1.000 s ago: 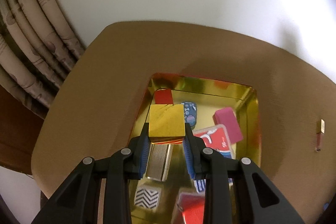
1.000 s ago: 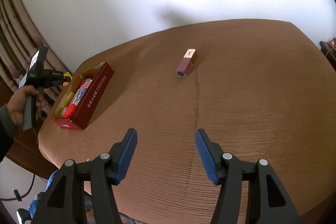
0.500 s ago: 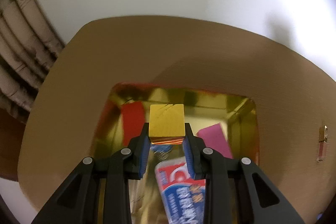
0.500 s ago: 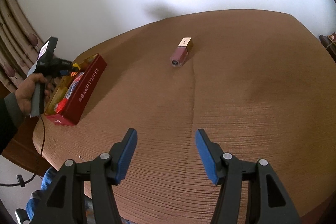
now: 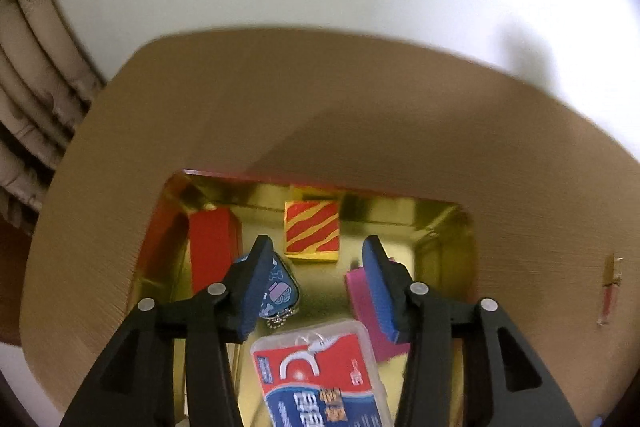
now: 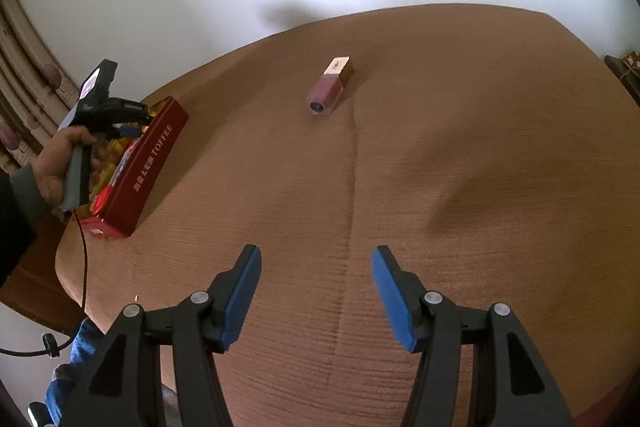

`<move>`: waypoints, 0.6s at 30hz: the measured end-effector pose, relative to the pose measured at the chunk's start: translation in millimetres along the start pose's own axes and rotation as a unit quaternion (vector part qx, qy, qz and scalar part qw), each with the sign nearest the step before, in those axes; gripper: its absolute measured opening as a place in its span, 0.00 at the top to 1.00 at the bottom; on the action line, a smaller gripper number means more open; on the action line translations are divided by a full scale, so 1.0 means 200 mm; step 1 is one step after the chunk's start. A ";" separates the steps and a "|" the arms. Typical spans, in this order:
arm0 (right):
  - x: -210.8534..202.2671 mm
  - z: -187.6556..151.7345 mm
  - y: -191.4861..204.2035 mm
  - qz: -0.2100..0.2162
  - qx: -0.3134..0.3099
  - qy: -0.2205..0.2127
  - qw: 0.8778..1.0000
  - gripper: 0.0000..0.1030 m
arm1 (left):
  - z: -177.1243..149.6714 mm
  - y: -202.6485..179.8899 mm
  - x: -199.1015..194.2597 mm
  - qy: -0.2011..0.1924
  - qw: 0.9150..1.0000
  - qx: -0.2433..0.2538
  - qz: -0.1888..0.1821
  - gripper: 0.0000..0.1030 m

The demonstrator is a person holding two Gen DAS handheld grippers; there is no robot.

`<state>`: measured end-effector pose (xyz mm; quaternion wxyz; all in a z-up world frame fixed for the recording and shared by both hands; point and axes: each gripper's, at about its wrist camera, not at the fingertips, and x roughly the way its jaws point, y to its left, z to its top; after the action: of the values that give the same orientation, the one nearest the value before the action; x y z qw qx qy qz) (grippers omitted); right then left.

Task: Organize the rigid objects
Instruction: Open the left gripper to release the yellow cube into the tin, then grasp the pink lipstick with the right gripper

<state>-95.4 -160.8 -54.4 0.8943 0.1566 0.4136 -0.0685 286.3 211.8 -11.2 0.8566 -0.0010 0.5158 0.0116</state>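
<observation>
Our left gripper (image 5: 316,263) jaws just opened, nothing between them, one gold-and-red striped box (image 5: 312,237) lying loose in the gold-lined tin (image 5: 448,227), we count five items inside, right gripper (image 6: 316,291) gaping empty, one lipstick (image 6: 330,85) on the tablecloth (image 6: 460,167)

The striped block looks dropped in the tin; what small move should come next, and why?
Probably lift the left gripper up out of the red tin. Its jaws have just been opening and nothing is between them; the striped block lies free on the gold floor near the far wall. The pink bottle lies alone on the table, ahead of the open right gripper.
</observation>
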 end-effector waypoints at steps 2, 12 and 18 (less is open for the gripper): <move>0.02 0.02 0.00 -0.011 -0.007 -0.001 1.000 0.42 | -0.04 0.04 -0.13 -0.029 0.999 -0.005 -0.020 0.46; 0.16 0.30 0.10 -0.060 -0.051 -0.034 0.996 0.42 | -0.67 0.24 -0.77 -0.134 0.983 -0.061 -0.112 0.16; 0.39 0.52 0.19 -0.094 -0.047 -0.026 0.994 0.42 | -1.03 0.18 -0.83 -0.114 0.985 -0.043 -0.125 0.16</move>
<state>39.6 -159.0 -43.1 0.9006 0.0729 0.4062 -0.1365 25.5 241.2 39.2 0.9035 -0.1016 0.4098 -0.0734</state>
